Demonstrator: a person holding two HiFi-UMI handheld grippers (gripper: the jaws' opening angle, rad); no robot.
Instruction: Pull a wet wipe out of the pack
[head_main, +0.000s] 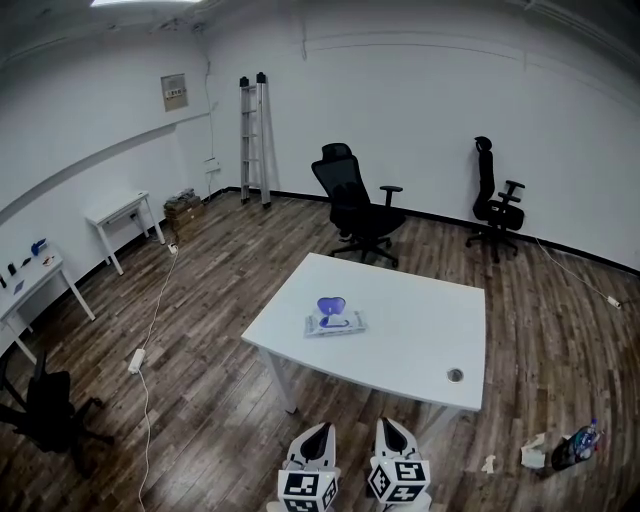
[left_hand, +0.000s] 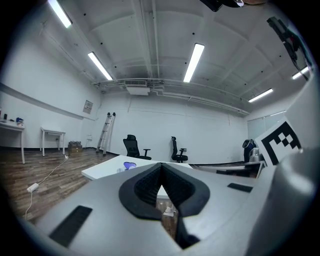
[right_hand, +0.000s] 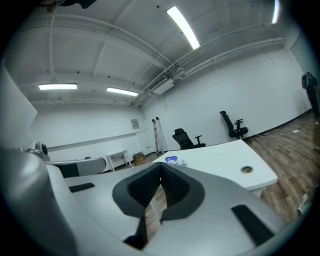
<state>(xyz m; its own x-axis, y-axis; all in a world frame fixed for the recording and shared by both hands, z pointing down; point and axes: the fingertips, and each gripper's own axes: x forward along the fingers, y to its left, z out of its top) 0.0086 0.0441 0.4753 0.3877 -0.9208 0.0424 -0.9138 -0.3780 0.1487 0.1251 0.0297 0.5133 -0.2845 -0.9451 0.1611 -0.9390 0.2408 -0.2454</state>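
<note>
Head view: the wipe pack (head_main: 335, 322) lies on the white table (head_main: 440, 345), well apart from my left gripper (head_main: 318, 432) and right gripper (head_main: 390, 428). Left gripper view: jaws pressed together, holding nothing. Right gripper view: the same. I think this is the reaching step. Next I must get close and open up.

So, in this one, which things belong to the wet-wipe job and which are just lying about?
Job: wet wipe pack, white table, left gripper, right gripper, both shut, empty.
Lying about: black chair, second chair, ladder, side desk, bottle.
</note>
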